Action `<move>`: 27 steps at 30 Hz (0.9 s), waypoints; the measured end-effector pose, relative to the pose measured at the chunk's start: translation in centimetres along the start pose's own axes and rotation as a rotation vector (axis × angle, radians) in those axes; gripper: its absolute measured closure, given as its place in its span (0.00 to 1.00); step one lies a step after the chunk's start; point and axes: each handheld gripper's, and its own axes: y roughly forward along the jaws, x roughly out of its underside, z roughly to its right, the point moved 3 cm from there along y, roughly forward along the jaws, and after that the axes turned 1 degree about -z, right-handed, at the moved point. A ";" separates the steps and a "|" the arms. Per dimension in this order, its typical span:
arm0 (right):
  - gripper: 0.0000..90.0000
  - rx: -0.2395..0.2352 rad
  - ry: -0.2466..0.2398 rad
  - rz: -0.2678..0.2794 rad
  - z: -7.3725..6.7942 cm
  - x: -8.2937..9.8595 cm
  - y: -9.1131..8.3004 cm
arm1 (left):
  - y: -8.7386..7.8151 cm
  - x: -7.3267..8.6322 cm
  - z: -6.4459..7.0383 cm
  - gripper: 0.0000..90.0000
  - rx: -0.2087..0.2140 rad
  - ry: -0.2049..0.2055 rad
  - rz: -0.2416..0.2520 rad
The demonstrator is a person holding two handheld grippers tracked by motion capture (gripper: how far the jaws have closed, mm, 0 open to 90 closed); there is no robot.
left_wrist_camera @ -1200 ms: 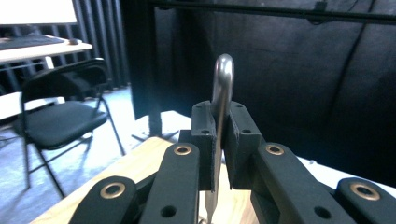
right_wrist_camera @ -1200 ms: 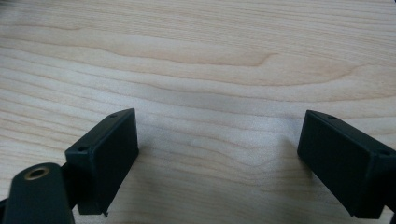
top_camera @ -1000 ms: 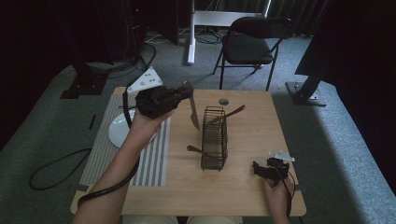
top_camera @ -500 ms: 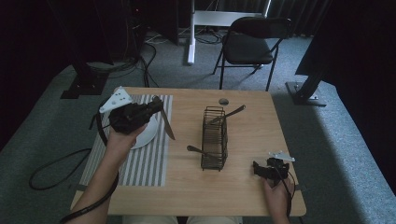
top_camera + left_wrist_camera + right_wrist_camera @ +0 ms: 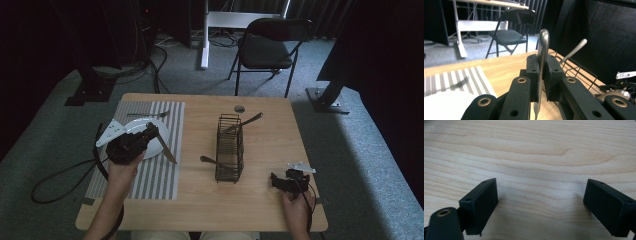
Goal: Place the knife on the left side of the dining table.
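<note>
My left gripper point(image 5: 150, 132) hangs over the right edge of a white plate point(image 5: 142, 131) and is shut on a metal table knife point(image 5: 167, 151). The knife slants down to the right over the striped placemat point(image 5: 160, 175). In the left gripper view the knife point(image 5: 542, 50) stands upright between the shut jaws. A black wire basket point(image 5: 229, 148) stands mid-table with two utensil handles point(image 5: 246, 121) sticking out of it. My right gripper point(image 5: 278, 181) rests open near the front right corner. Its fingers point(image 5: 480, 202) are spread over bare wood.
A fork point(image 5: 148, 115) lies on the placemat beyond the plate. A small dark round thing point(image 5: 239, 108) sits near the table's far edge. A black folding chair point(image 5: 270, 47) stands behind the table. The left gripper's cable point(image 5: 65, 175) loops off the left side.
My left gripper has carried the knife from beside the basket leftward and nearer, to over the plate and placemat. The right gripper has stayed put.
</note>
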 end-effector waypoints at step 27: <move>0.13 0.000 0.002 0.000 0.0 0.0 0.0 | -1.6 4.8 -2.5 0.86 -0.146 -0.108 0.032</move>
